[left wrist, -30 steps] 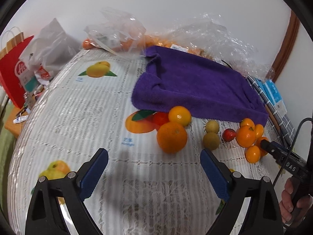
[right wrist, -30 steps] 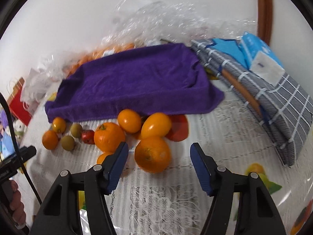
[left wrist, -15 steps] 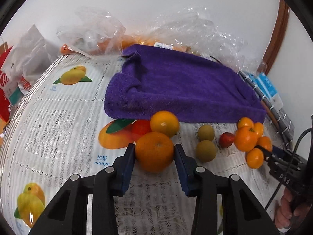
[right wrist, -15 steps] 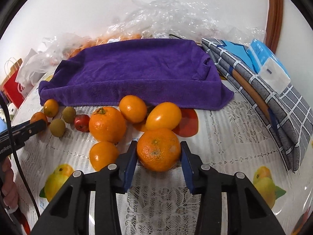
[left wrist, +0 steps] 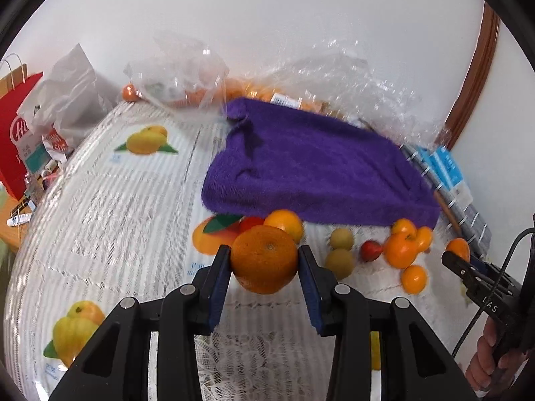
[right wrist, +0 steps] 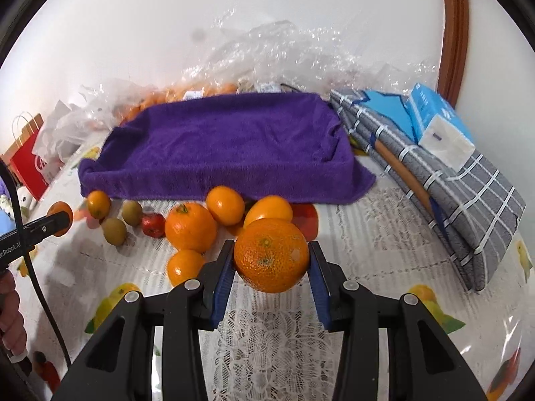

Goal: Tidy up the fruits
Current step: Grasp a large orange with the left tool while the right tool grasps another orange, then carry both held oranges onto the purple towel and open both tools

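My left gripper (left wrist: 264, 260) is shut on a large orange (left wrist: 264, 259) and holds it above the tablecloth. My right gripper (right wrist: 271, 260) is shut on another large orange (right wrist: 271, 259), also lifted. A purple towel (left wrist: 317, 170) lies spread at the back; it also shows in the right wrist view (right wrist: 227, 150). Loose fruit lies in front of it: several oranges (right wrist: 190, 227), two green-brown kiwis (right wrist: 115, 230) and a small red fruit (right wrist: 152, 224). The right gripper's tip (left wrist: 468, 274) shows at the right of the left wrist view.
Clear plastic bags (left wrist: 187, 70) with oranges lie behind the towel. A grey checked cloth with blue tissue packs (right wrist: 438, 127) sits at the right. A red paper bag (left wrist: 20, 133) and white bag stand at the left table edge.
Both grippers, closed on their oranges half a second ago, have lifted them off the table. A second ago both were open.
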Tool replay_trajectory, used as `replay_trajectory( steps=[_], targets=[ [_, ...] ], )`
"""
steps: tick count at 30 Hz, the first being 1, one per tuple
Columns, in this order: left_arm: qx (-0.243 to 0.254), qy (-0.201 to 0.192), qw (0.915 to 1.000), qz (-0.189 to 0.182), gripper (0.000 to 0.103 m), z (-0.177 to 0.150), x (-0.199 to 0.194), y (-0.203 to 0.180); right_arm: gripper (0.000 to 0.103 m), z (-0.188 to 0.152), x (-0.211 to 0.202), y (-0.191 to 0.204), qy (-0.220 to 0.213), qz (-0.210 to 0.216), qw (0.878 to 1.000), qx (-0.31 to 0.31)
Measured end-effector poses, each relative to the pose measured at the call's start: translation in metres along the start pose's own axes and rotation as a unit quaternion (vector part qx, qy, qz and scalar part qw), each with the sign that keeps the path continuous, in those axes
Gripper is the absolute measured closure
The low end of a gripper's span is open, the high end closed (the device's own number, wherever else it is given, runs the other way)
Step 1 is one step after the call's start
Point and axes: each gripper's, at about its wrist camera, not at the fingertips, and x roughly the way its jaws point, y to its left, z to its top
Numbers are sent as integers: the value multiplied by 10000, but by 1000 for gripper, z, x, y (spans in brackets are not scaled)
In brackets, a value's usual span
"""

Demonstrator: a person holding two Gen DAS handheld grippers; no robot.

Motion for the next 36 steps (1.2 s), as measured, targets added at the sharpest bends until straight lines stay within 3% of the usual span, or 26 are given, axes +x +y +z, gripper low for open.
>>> replay_trajectory(
  steps=[7,12,17,24,36],
  targets=[
    [202,-305,9993,-64,65,29,-18,-23,61,30,-19,1,-416,22,9991,-76],
    [261,-253,9991,-230,65,32,-30,-37,61,38,-29,5,-537,137,9985,-32],
    [154,-140,9991,-357,65,25,-38,-41,61,34,-38,7,-470,244,9986,29],
    [248,-175,9992,-245,65,15,-64,-45,61,20,-63,3,-491,119,9986,149],
    [144,-287,9988,-381,65,14,-93,-40,61,6,-105,-5,-567,25,9979,321]
  ],
)
